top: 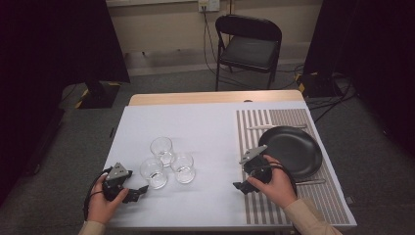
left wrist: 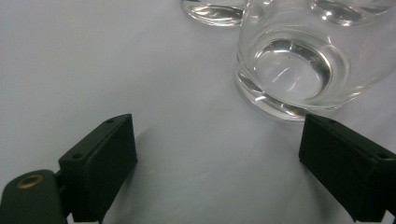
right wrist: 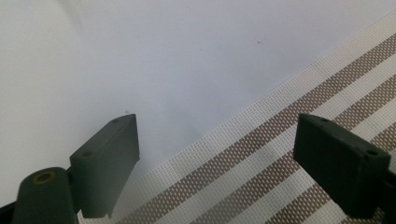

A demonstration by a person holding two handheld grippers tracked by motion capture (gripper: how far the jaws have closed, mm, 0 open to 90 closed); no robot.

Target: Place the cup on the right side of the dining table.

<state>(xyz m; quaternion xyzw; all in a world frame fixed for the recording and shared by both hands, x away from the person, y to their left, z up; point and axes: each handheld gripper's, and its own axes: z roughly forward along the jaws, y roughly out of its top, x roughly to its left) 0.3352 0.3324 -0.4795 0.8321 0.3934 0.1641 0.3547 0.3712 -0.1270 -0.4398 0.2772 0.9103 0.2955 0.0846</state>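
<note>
Glasses are standing clustered on the white table [top: 205,122], the nearest glass [top: 154,172] just ahead of the left gripper [top: 138,192], whose jaws are gaping empty (the right gripper [top: 243,186] likewise); closing off-centre could be knocking it into its neighbours.

In the left gripper view, two glasses [left wrist: 215,9] are cut off by the top edge. In the high view, cutlery [top: 276,127] beyond the plate [top: 293,149] is too small to be identified, and the forearms are cropped at the bottom.
</note>
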